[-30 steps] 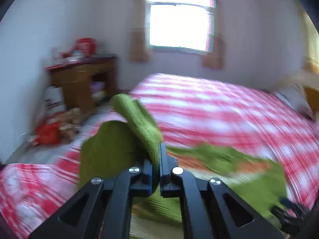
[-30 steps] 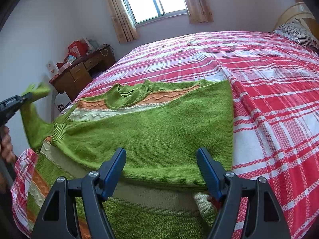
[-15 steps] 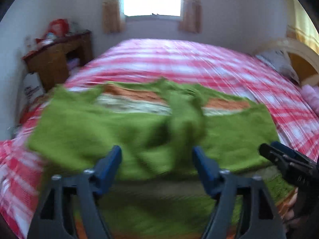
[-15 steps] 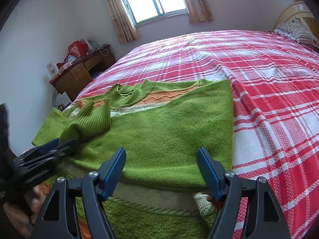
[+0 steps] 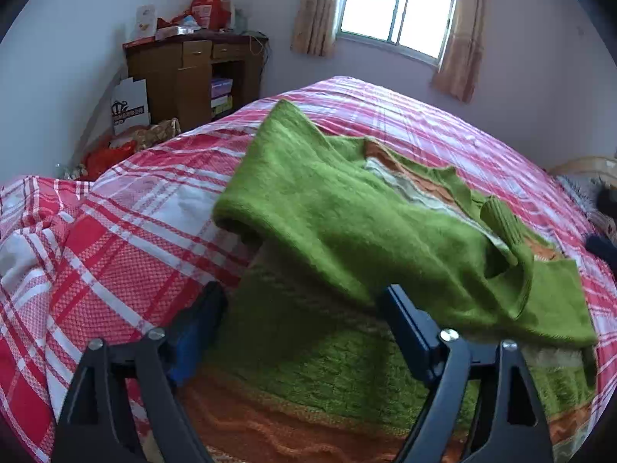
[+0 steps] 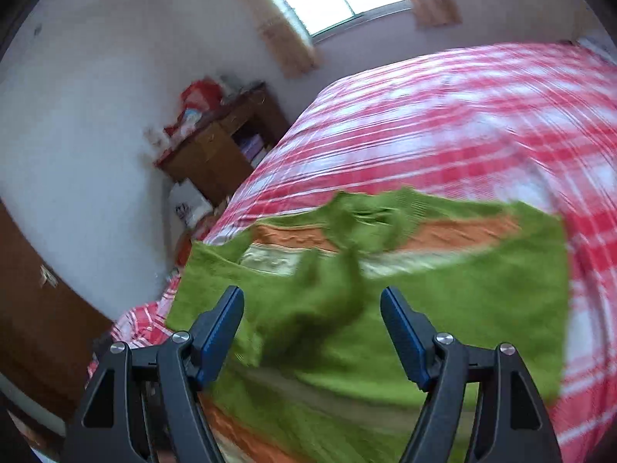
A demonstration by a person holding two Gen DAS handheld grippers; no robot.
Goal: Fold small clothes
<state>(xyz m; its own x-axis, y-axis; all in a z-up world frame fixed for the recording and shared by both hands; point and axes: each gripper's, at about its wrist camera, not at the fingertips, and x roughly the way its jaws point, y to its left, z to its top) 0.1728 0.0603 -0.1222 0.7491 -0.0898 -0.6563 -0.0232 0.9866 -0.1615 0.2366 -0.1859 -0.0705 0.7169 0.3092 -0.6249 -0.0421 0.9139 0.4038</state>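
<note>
A green knitted sweater point(image 5: 331, 208) with orange and cream stripes lies flat on the red-and-white checked bed point(image 5: 131, 208). One sleeve point(image 5: 497, 220) is folded across its body. My left gripper point(image 5: 300, 328) hovers low over the sweater's near hem; its jaws are still opening, and the knit lies below them with nothing pinched. In the blurred right wrist view the same sweater point(image 6: 443, 301) fills the lower half. My right gripper point(image 6: 312, 332) stands open above the folded sleeve point(image 6: 327, 301), holding nothing.
A wooden desk point(image 5: 193, 73) cluttered with red packets stands against the wall left of the bed, with a white paper bag point(image 5: 129, 106) and bags on the floor beside it. A curtained window point(image 5: 397, 7) is behind. Bed rumples at the near left point(image 5: 34, 239).
My left gripper let go of the green sleeve, which now lies across the sweater's body, then opened wide and sank toward the hem. The right gripper, unchanged in width, swung up and sideways.
</note>
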